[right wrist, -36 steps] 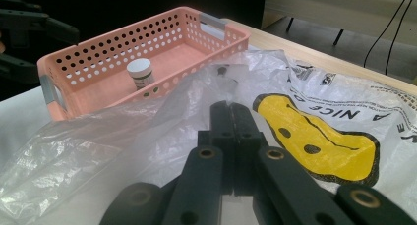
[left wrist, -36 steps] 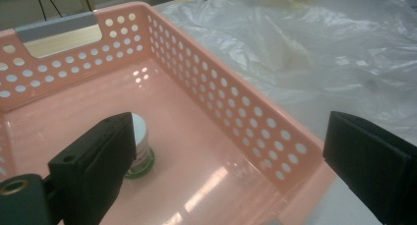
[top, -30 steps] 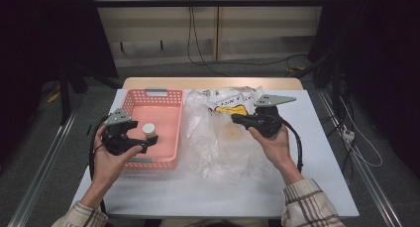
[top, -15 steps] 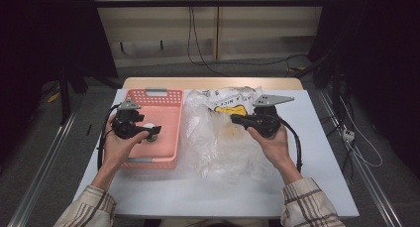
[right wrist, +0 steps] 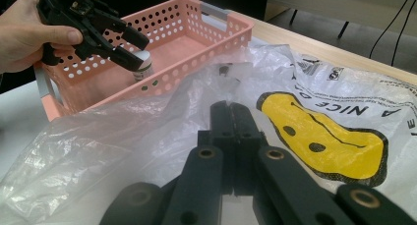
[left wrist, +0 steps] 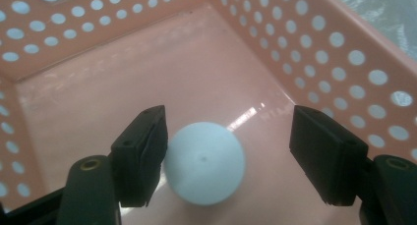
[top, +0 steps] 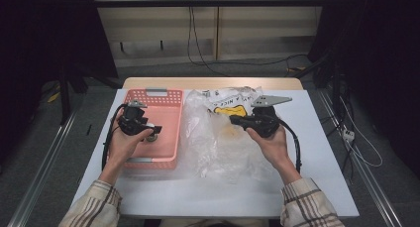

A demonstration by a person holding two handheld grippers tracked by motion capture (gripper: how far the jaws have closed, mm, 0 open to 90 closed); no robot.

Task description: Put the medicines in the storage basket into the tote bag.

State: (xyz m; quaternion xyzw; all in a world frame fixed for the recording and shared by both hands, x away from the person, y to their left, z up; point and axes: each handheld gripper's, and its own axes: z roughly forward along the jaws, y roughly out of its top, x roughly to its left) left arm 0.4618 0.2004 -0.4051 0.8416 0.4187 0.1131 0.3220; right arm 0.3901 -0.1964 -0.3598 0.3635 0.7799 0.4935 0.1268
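White-topped desk (top: 223, 197) with a wooden far edge, carrying everything. On its middle, a crumpled clear plastic bag (top: 218, 142) with a yellow smiling shape and black lettering toward the far end (right wrist: 319, 136), spread between the two hands. Just left of the bag, touching its edge, a pink perforated basket (top: 166, 100) with grey handles, long side running near to far. Right gripper (top: 235, 120) held over the bag's middle, grey three-cornered plate on top, black cable trailing toward the near right; fingers (right wrist: 223, 119) pressed flat together with no gap, nothing seen between them, above the plastic. Left gripper (top: 152, 131) held over the basket's near half, tilted down inside it; fingers (left wrist: 142, 146) spread apart around a small white round-capped bottle (left wrist: 204, 161), one pad touching or just beside the cap, the other well apart. Bottle standing upright on the basket floor, seen through the wall holes in the right gripper view (right wrist: 141, 68).
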